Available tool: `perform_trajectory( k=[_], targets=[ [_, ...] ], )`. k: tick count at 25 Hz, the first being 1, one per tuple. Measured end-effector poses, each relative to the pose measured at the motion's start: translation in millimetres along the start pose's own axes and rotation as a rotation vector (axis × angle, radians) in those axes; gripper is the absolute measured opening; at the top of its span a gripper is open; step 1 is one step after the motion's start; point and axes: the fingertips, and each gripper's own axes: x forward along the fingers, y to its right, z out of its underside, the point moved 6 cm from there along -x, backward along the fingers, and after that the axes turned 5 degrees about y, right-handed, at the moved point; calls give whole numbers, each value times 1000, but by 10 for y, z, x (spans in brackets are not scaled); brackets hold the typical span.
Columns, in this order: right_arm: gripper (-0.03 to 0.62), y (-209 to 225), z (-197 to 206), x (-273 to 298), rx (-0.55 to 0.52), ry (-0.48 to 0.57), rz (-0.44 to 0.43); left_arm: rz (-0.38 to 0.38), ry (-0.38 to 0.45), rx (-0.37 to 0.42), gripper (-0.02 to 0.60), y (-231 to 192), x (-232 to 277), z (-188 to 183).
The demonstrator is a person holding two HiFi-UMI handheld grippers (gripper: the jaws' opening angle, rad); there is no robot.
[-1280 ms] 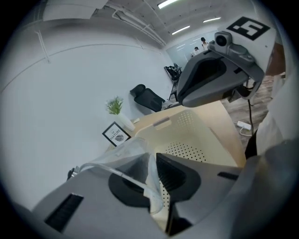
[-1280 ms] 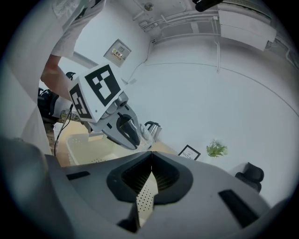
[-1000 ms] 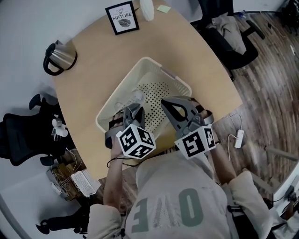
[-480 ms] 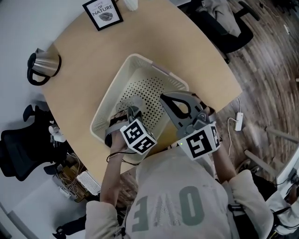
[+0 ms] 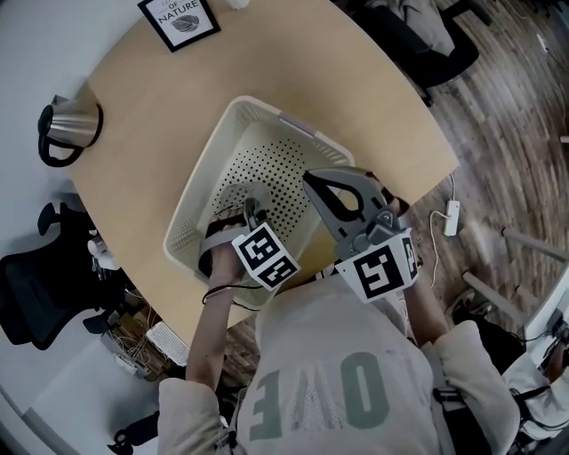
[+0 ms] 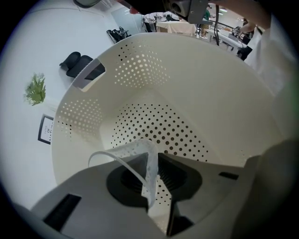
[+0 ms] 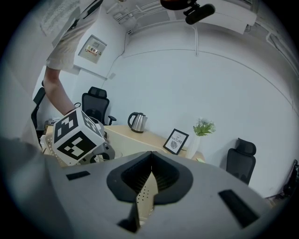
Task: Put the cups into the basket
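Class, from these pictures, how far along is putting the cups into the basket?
Done: no cup lies loose in the cream perforated plastic basket. In hand: the left gripper is shut on the rim of a clear plastic cup, low inside the basket. Left: releasing it. The right gripper is shut and empty; no other cup is in view.

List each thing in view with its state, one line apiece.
Left tool: shut on the cup, down inside the basket.
Cup: clear, empty, pinched by its wall, held inside the basket.
Right tool: shut, empty, above the basket's near side.
Basket: upright on the table, open-topped.
Kettle: upright on the table.
Picture frame: standing upright on the table.
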Motion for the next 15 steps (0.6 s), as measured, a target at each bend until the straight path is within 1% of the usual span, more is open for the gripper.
perform_trajectory(
  k=[5, 15],
  targets=[
    [-2, -37, 13, -32, 9, -1, -4, -51, 20, 6, 86, -2, -51, -61],
    [-2, -84, -75, -116, -10, 13, 1, -91, 69, -29, 84, 16, -261, -96]
  ],
)
